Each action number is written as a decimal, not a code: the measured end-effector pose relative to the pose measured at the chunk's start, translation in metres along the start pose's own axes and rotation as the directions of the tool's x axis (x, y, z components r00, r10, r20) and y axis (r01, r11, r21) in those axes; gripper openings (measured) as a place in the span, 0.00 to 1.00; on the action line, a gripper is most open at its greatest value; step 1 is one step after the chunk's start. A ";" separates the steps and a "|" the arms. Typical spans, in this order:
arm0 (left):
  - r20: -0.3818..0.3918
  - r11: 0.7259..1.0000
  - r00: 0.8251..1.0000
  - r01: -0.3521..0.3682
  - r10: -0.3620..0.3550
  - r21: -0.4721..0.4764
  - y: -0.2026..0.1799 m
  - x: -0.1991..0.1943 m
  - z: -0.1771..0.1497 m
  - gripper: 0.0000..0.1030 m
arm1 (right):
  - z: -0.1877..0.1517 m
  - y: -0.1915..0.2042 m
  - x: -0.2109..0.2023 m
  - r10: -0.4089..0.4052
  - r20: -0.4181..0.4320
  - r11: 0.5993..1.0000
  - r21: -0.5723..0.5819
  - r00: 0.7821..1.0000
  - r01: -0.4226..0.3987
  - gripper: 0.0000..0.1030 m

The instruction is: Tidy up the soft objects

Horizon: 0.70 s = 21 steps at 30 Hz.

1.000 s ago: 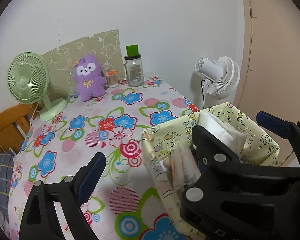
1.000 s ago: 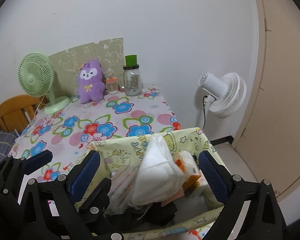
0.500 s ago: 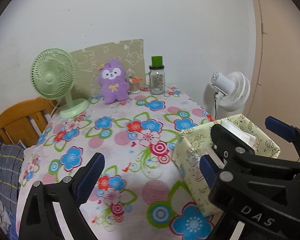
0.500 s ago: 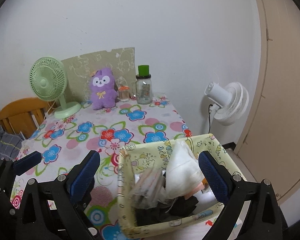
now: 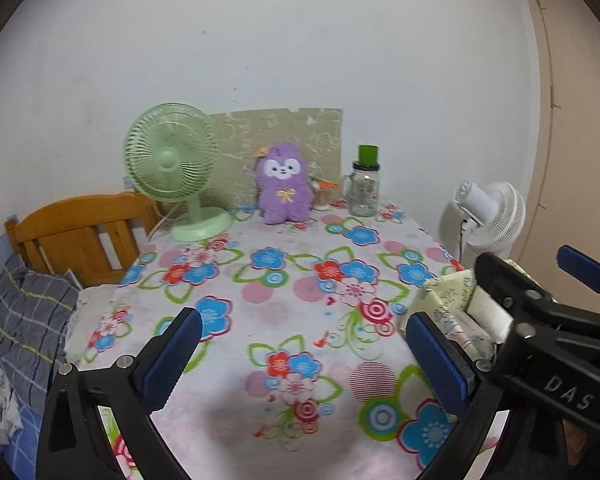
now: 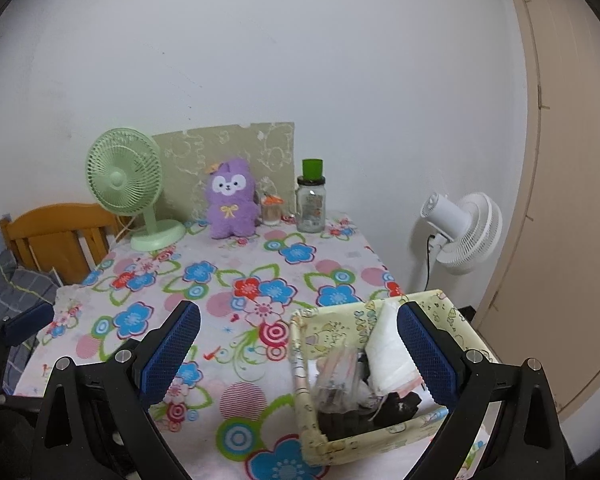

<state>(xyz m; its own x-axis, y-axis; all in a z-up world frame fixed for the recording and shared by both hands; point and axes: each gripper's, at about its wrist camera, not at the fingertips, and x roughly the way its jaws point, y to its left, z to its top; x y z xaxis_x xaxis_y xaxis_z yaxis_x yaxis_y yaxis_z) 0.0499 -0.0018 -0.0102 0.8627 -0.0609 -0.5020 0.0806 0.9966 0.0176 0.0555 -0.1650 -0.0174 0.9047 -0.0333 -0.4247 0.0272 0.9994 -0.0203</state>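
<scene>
A yellow patterned fabric box (image 6: 342, 438) stands at the table's front right corner. It holds a white soft pack (image 6: 388, 354), clear plastic-wrapped items (image 6: 336, 376) and dark cloth (image 6: 396, 404). It also shows in the left wrist view (image 5: 444, 292), partly behind the other gripper. My right gripper (image 6: 298, 354) is open and empty, above and in front of the box. My left gripper (image 5: 300, 354) is open and empty over the flowered tablecloth (image 5: 284, 280). A purple plush toy (image 5: 284, 184) sits at the table's back; it also shows in the right wrist view (image 6: 231, 200).
A green desk fan (image 6: 128, 192), a glass jar with a green lid (image 6: 311, 200) and a small orange-capped jar (image 6: 271, 210) stand at the back by a patterned board (image 6: 228, 148). A white fan (image 6: 460, 232) stands right of the table. A wooden chair (image 6: 56, 236) and plaid bedding (image 5: 24, 320) are left.
Both grippers have pulled back and up from the box. The box now lies lower and further right in both views, and more of the table shows.
</scene>
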 end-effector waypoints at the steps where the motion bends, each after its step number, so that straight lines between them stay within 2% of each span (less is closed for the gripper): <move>1: 0.004 1.000 1.000 -0.005 0.005 -0.001 0.003 -0.001 0.000 1.00 | 0.000 0.002 -0.003 0.001 0.005 1.000 -0.001 1.000 -0.001 0.97; 4: 0.029 0.999 0.999 -0.037 0.038 -0.011 0.015 -0.010 -0.002 1.00 | 0.002 0.007 -0.010 0.005 0.020 1.000 0.000 1.000 -0.005 0.97; 9: 0.054 0.998 0.997 -0.050 0.052 -0.039 0.032 -0.024 -0.003 1.00 | 0.003 0.009 -0.020 0.000 0.045 1.000 0.010 0.999 0.000 0.97; 21: 0.085 0.997 0.994 -0.057 0.062 -0.057 0.040 -0.041 -0.003 1.00 | 0.003 0.010 -0.031 -0.001 0.064 1.000 0.015 0.998 0.000 0.98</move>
<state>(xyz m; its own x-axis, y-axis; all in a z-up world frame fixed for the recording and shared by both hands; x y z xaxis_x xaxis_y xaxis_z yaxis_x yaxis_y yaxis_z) 0.0165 0.0403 0.0087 0.9055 -0.0040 -0.4243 0.0028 1.0000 -0.0035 0.0288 -0.1541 -0.0018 0.9301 -0.0338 -0.3658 0.0335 0.9994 -0.0072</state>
